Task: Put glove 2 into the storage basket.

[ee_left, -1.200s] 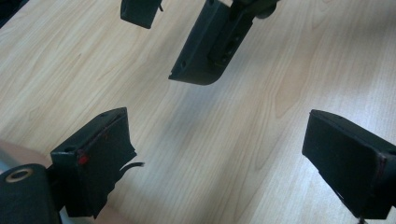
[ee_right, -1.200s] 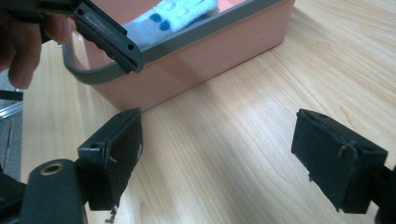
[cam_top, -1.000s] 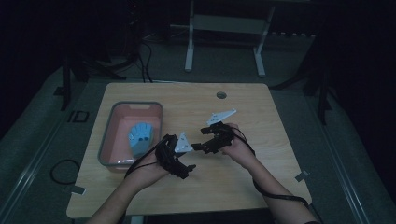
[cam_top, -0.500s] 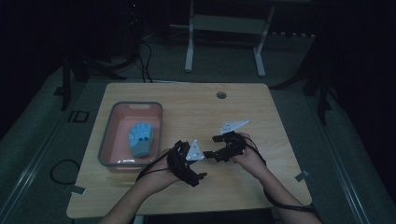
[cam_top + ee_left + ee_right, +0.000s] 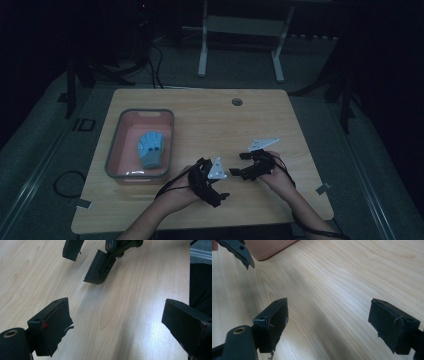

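Blue and ridged, the toy (image 5: 150,148) is lying in the pink bin (image 5: 114,145) at the table's (image 5: 200,115) left, well apart from both my grippers. My left gripper (image 5: 223,193) is hovering over bare wood near the front edge, its jaws standing wide with nothing between them. My right gripper (image 5: 239,165), just beside it, is gaping equally empty.
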Demonstrator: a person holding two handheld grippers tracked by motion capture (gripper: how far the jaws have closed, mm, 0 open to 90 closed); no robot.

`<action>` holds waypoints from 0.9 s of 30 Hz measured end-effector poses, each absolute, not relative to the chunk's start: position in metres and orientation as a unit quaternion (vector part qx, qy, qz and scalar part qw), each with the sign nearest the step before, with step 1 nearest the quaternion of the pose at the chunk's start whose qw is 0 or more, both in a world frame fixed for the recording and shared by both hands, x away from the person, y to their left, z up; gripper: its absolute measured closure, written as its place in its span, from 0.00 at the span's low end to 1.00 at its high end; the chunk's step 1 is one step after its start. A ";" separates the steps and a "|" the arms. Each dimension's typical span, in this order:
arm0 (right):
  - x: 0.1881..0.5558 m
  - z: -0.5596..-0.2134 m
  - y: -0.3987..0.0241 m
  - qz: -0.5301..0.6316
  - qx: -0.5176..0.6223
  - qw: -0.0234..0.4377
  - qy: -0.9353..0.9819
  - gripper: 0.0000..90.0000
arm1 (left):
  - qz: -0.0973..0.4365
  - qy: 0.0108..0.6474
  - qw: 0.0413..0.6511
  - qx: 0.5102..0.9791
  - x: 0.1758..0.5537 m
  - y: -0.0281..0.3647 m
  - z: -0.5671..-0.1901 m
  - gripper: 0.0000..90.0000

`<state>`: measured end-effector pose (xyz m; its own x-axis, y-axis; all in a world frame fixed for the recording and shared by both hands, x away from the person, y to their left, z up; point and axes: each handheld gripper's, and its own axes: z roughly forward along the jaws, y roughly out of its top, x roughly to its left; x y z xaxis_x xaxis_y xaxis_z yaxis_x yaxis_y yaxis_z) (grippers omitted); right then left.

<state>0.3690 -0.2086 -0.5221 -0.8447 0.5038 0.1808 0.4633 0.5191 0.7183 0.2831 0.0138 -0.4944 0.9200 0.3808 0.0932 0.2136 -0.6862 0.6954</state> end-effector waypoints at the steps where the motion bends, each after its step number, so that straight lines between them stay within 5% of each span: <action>1: 0.369 -0.522 -0.209 0.404 0.278 0.025 0.871 0.18 | 0.116 0.163 0.361 0.911 0.283 0.014 -0.494 0.10; 27: 0.347 -0.549 -0.244 0.430 0.265 0.054 0.861 0.16 | 0.083 0.142 0.373 0.913 0.276 -0.010 -0.529 0.10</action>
<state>0.3467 -0.2435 -0.5486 -0.8537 0.5030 0.1352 0.4105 0.4901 0.7690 0.2762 -0.0104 -0.5295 0.9460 0.3208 0.0463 0.1966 -0.6816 0.7048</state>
